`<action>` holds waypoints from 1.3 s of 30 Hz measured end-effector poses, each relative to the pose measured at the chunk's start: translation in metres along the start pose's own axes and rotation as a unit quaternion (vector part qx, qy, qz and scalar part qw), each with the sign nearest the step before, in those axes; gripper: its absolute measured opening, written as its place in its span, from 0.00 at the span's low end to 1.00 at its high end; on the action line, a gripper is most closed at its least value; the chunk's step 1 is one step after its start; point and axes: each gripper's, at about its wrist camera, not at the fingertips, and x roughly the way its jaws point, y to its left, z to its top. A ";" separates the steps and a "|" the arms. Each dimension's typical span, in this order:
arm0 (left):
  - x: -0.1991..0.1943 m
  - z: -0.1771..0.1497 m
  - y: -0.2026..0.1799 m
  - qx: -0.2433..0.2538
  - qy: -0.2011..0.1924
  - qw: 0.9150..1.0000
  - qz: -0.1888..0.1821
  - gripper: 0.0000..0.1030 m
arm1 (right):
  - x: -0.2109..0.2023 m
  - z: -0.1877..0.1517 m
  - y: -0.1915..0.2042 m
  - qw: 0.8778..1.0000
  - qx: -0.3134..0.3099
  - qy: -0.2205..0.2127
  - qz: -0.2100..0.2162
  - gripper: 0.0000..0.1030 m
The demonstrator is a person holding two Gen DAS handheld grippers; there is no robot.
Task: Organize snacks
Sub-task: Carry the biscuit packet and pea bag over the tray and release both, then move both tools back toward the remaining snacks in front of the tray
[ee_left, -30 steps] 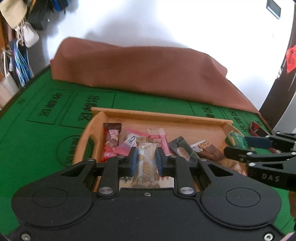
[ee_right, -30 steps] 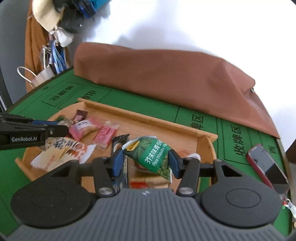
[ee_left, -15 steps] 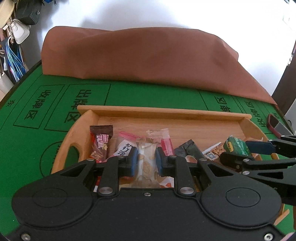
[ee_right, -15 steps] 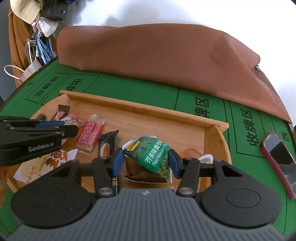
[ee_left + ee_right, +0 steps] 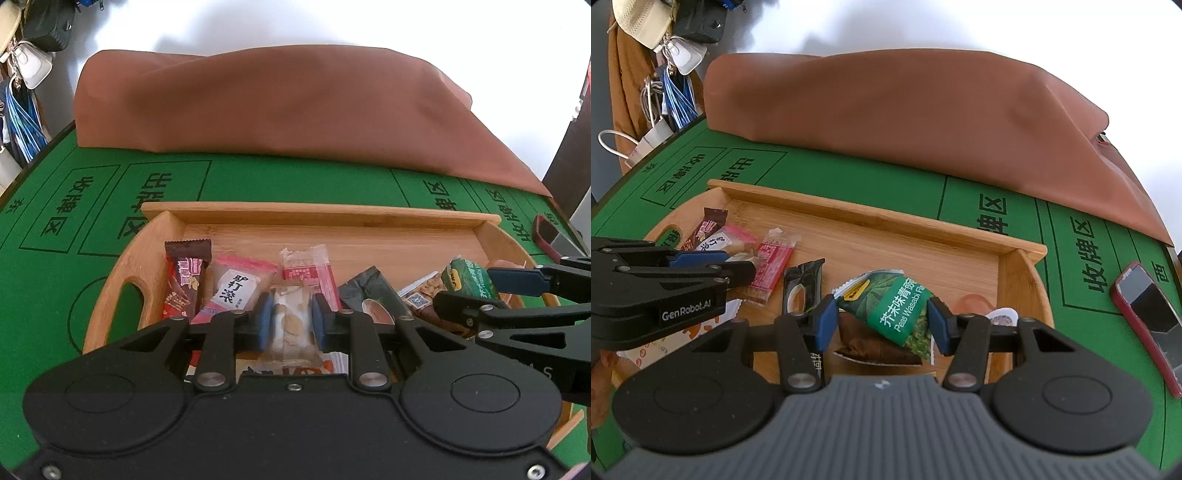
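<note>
A wooden tray (image 5: 317, 216) (image 5: 871, 218) on the green table holds several snack packets. My left gripper (image 5: 290, 323) is shut on a clear packet of pale biscuits (image 5: 291, 321) above the tray's front left; it also shows in the right wrist view (image 5: 713, 266). My right gripper (image 5: 881, 323) is shut on a green wasabi-peas packet (image 5: 897, 310) above the tray's right half; it also shows in the left wrist view (image 5: 476, 284). In the tray lie a brown bar (image 5: 186, 280), a pink-white packet (image 5: 236, 288), a red-white packet (image 5: 310, 269) and a dark packet (image 5: 369, 295).
A brown cloth-covered mound (image 5: 280, 110) fills the back of the table. A red-cased phone (image 5: 1148, 317) lies on the green felt right of the tray. Bags and a hat (image 5: 639, 22) hang at the far left.
Both grippers have risen and pulled back a little over the tray, each holding its packet. The view now faces the tray more squarely.
</note>
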 end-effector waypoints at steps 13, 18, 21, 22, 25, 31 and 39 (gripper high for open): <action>-0.039 -0.014 0.000 0.027 -0.037 0.999 0.002 0.58 | -0.015 -0.008 -0.001 1.000 -0.010 -0.018 0.015 0.72; -0.070 -0.029 0.002 0.032 -0.062 0.998 0.000 0.80 | -0.036 -0.017 0.005 0.998 -0.031 -0.043 0.017 0.75; -0.086 -0.038 0.001 0.038 -0.074 0.997 0.002 0.83 | -0.051 -0.022 0.009 0.997 -0.036 -0.056 0.031 0.76; -0.092 -0.042 0.001 0.039 -0.079 0.996 -0.001 0.84 | -0.055 -0.024 0.010 0.997 -0.038 -0.060 0.035 0.76; -0.111 -0.055 0.001 0.037 -0.091 0.995 -0.006 0.88 | -0.071 -0.032 0.013 0.995 -0.049 -0.074 0.042 0.77; -0.141 -0.085 0.001 0.041 -0.116 0.992 -0.004 0.89 | -0.102 -0.051 0.021 0.991 -0.072 -0.098 0.058 0.81; -0.165 -0.122 0.000 0.026 -0.128 0.991 -0.009 0.89 | -0.128 -0.085 0.026 0.987 -0.072 -0.124 0.077 0.81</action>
